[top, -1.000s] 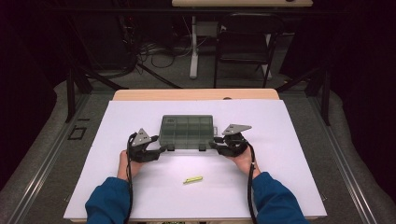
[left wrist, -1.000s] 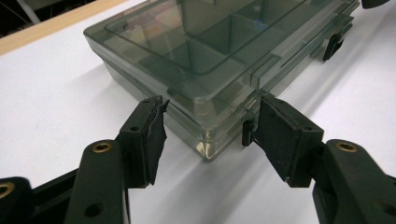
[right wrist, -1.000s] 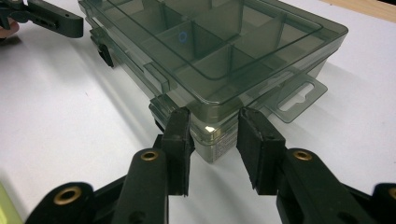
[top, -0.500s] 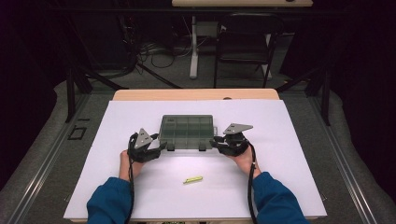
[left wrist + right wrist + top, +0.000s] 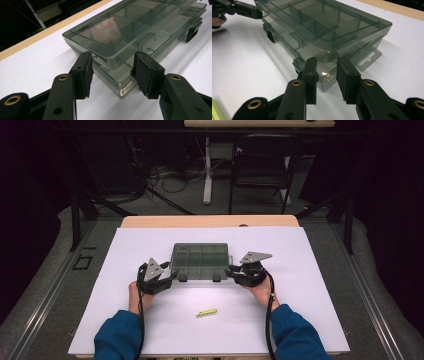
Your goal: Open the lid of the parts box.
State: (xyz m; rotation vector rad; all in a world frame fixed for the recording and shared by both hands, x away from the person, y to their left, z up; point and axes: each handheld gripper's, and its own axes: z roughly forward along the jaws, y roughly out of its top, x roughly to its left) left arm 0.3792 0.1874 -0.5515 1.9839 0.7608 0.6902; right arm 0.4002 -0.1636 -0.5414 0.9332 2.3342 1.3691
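Note:
A smoky transparent compartment box [image 5: 200, 260] lies shut in the middle of the white table. My left gripper [image 5: 172, 276] sits at its front left corner. In the left gripper view, the gripper [image 5: 112, 72] straddles that corner of the box [image 5: 140, 25]. Its jaws have just been closing, and the pads [image 5: 147, 72] touch the box's walls. My right gripper [image 5: 231, 272] is at the front right corner. In the right gripper view, that gripper [image 5: 327, 72] has its pads pressed on both sides of the box [image 5: 324, 25] corner.
A small yellow-green piece [image 5: 206, 312] lies on the table nearer the person, between the forearms. Two black latches [image 5: 216, 277] sit on the box's front edge. The white table top [image 5: 310, 285] spreads wide on both sides. A chair [image 5: 260, 165] stands beyond the table.

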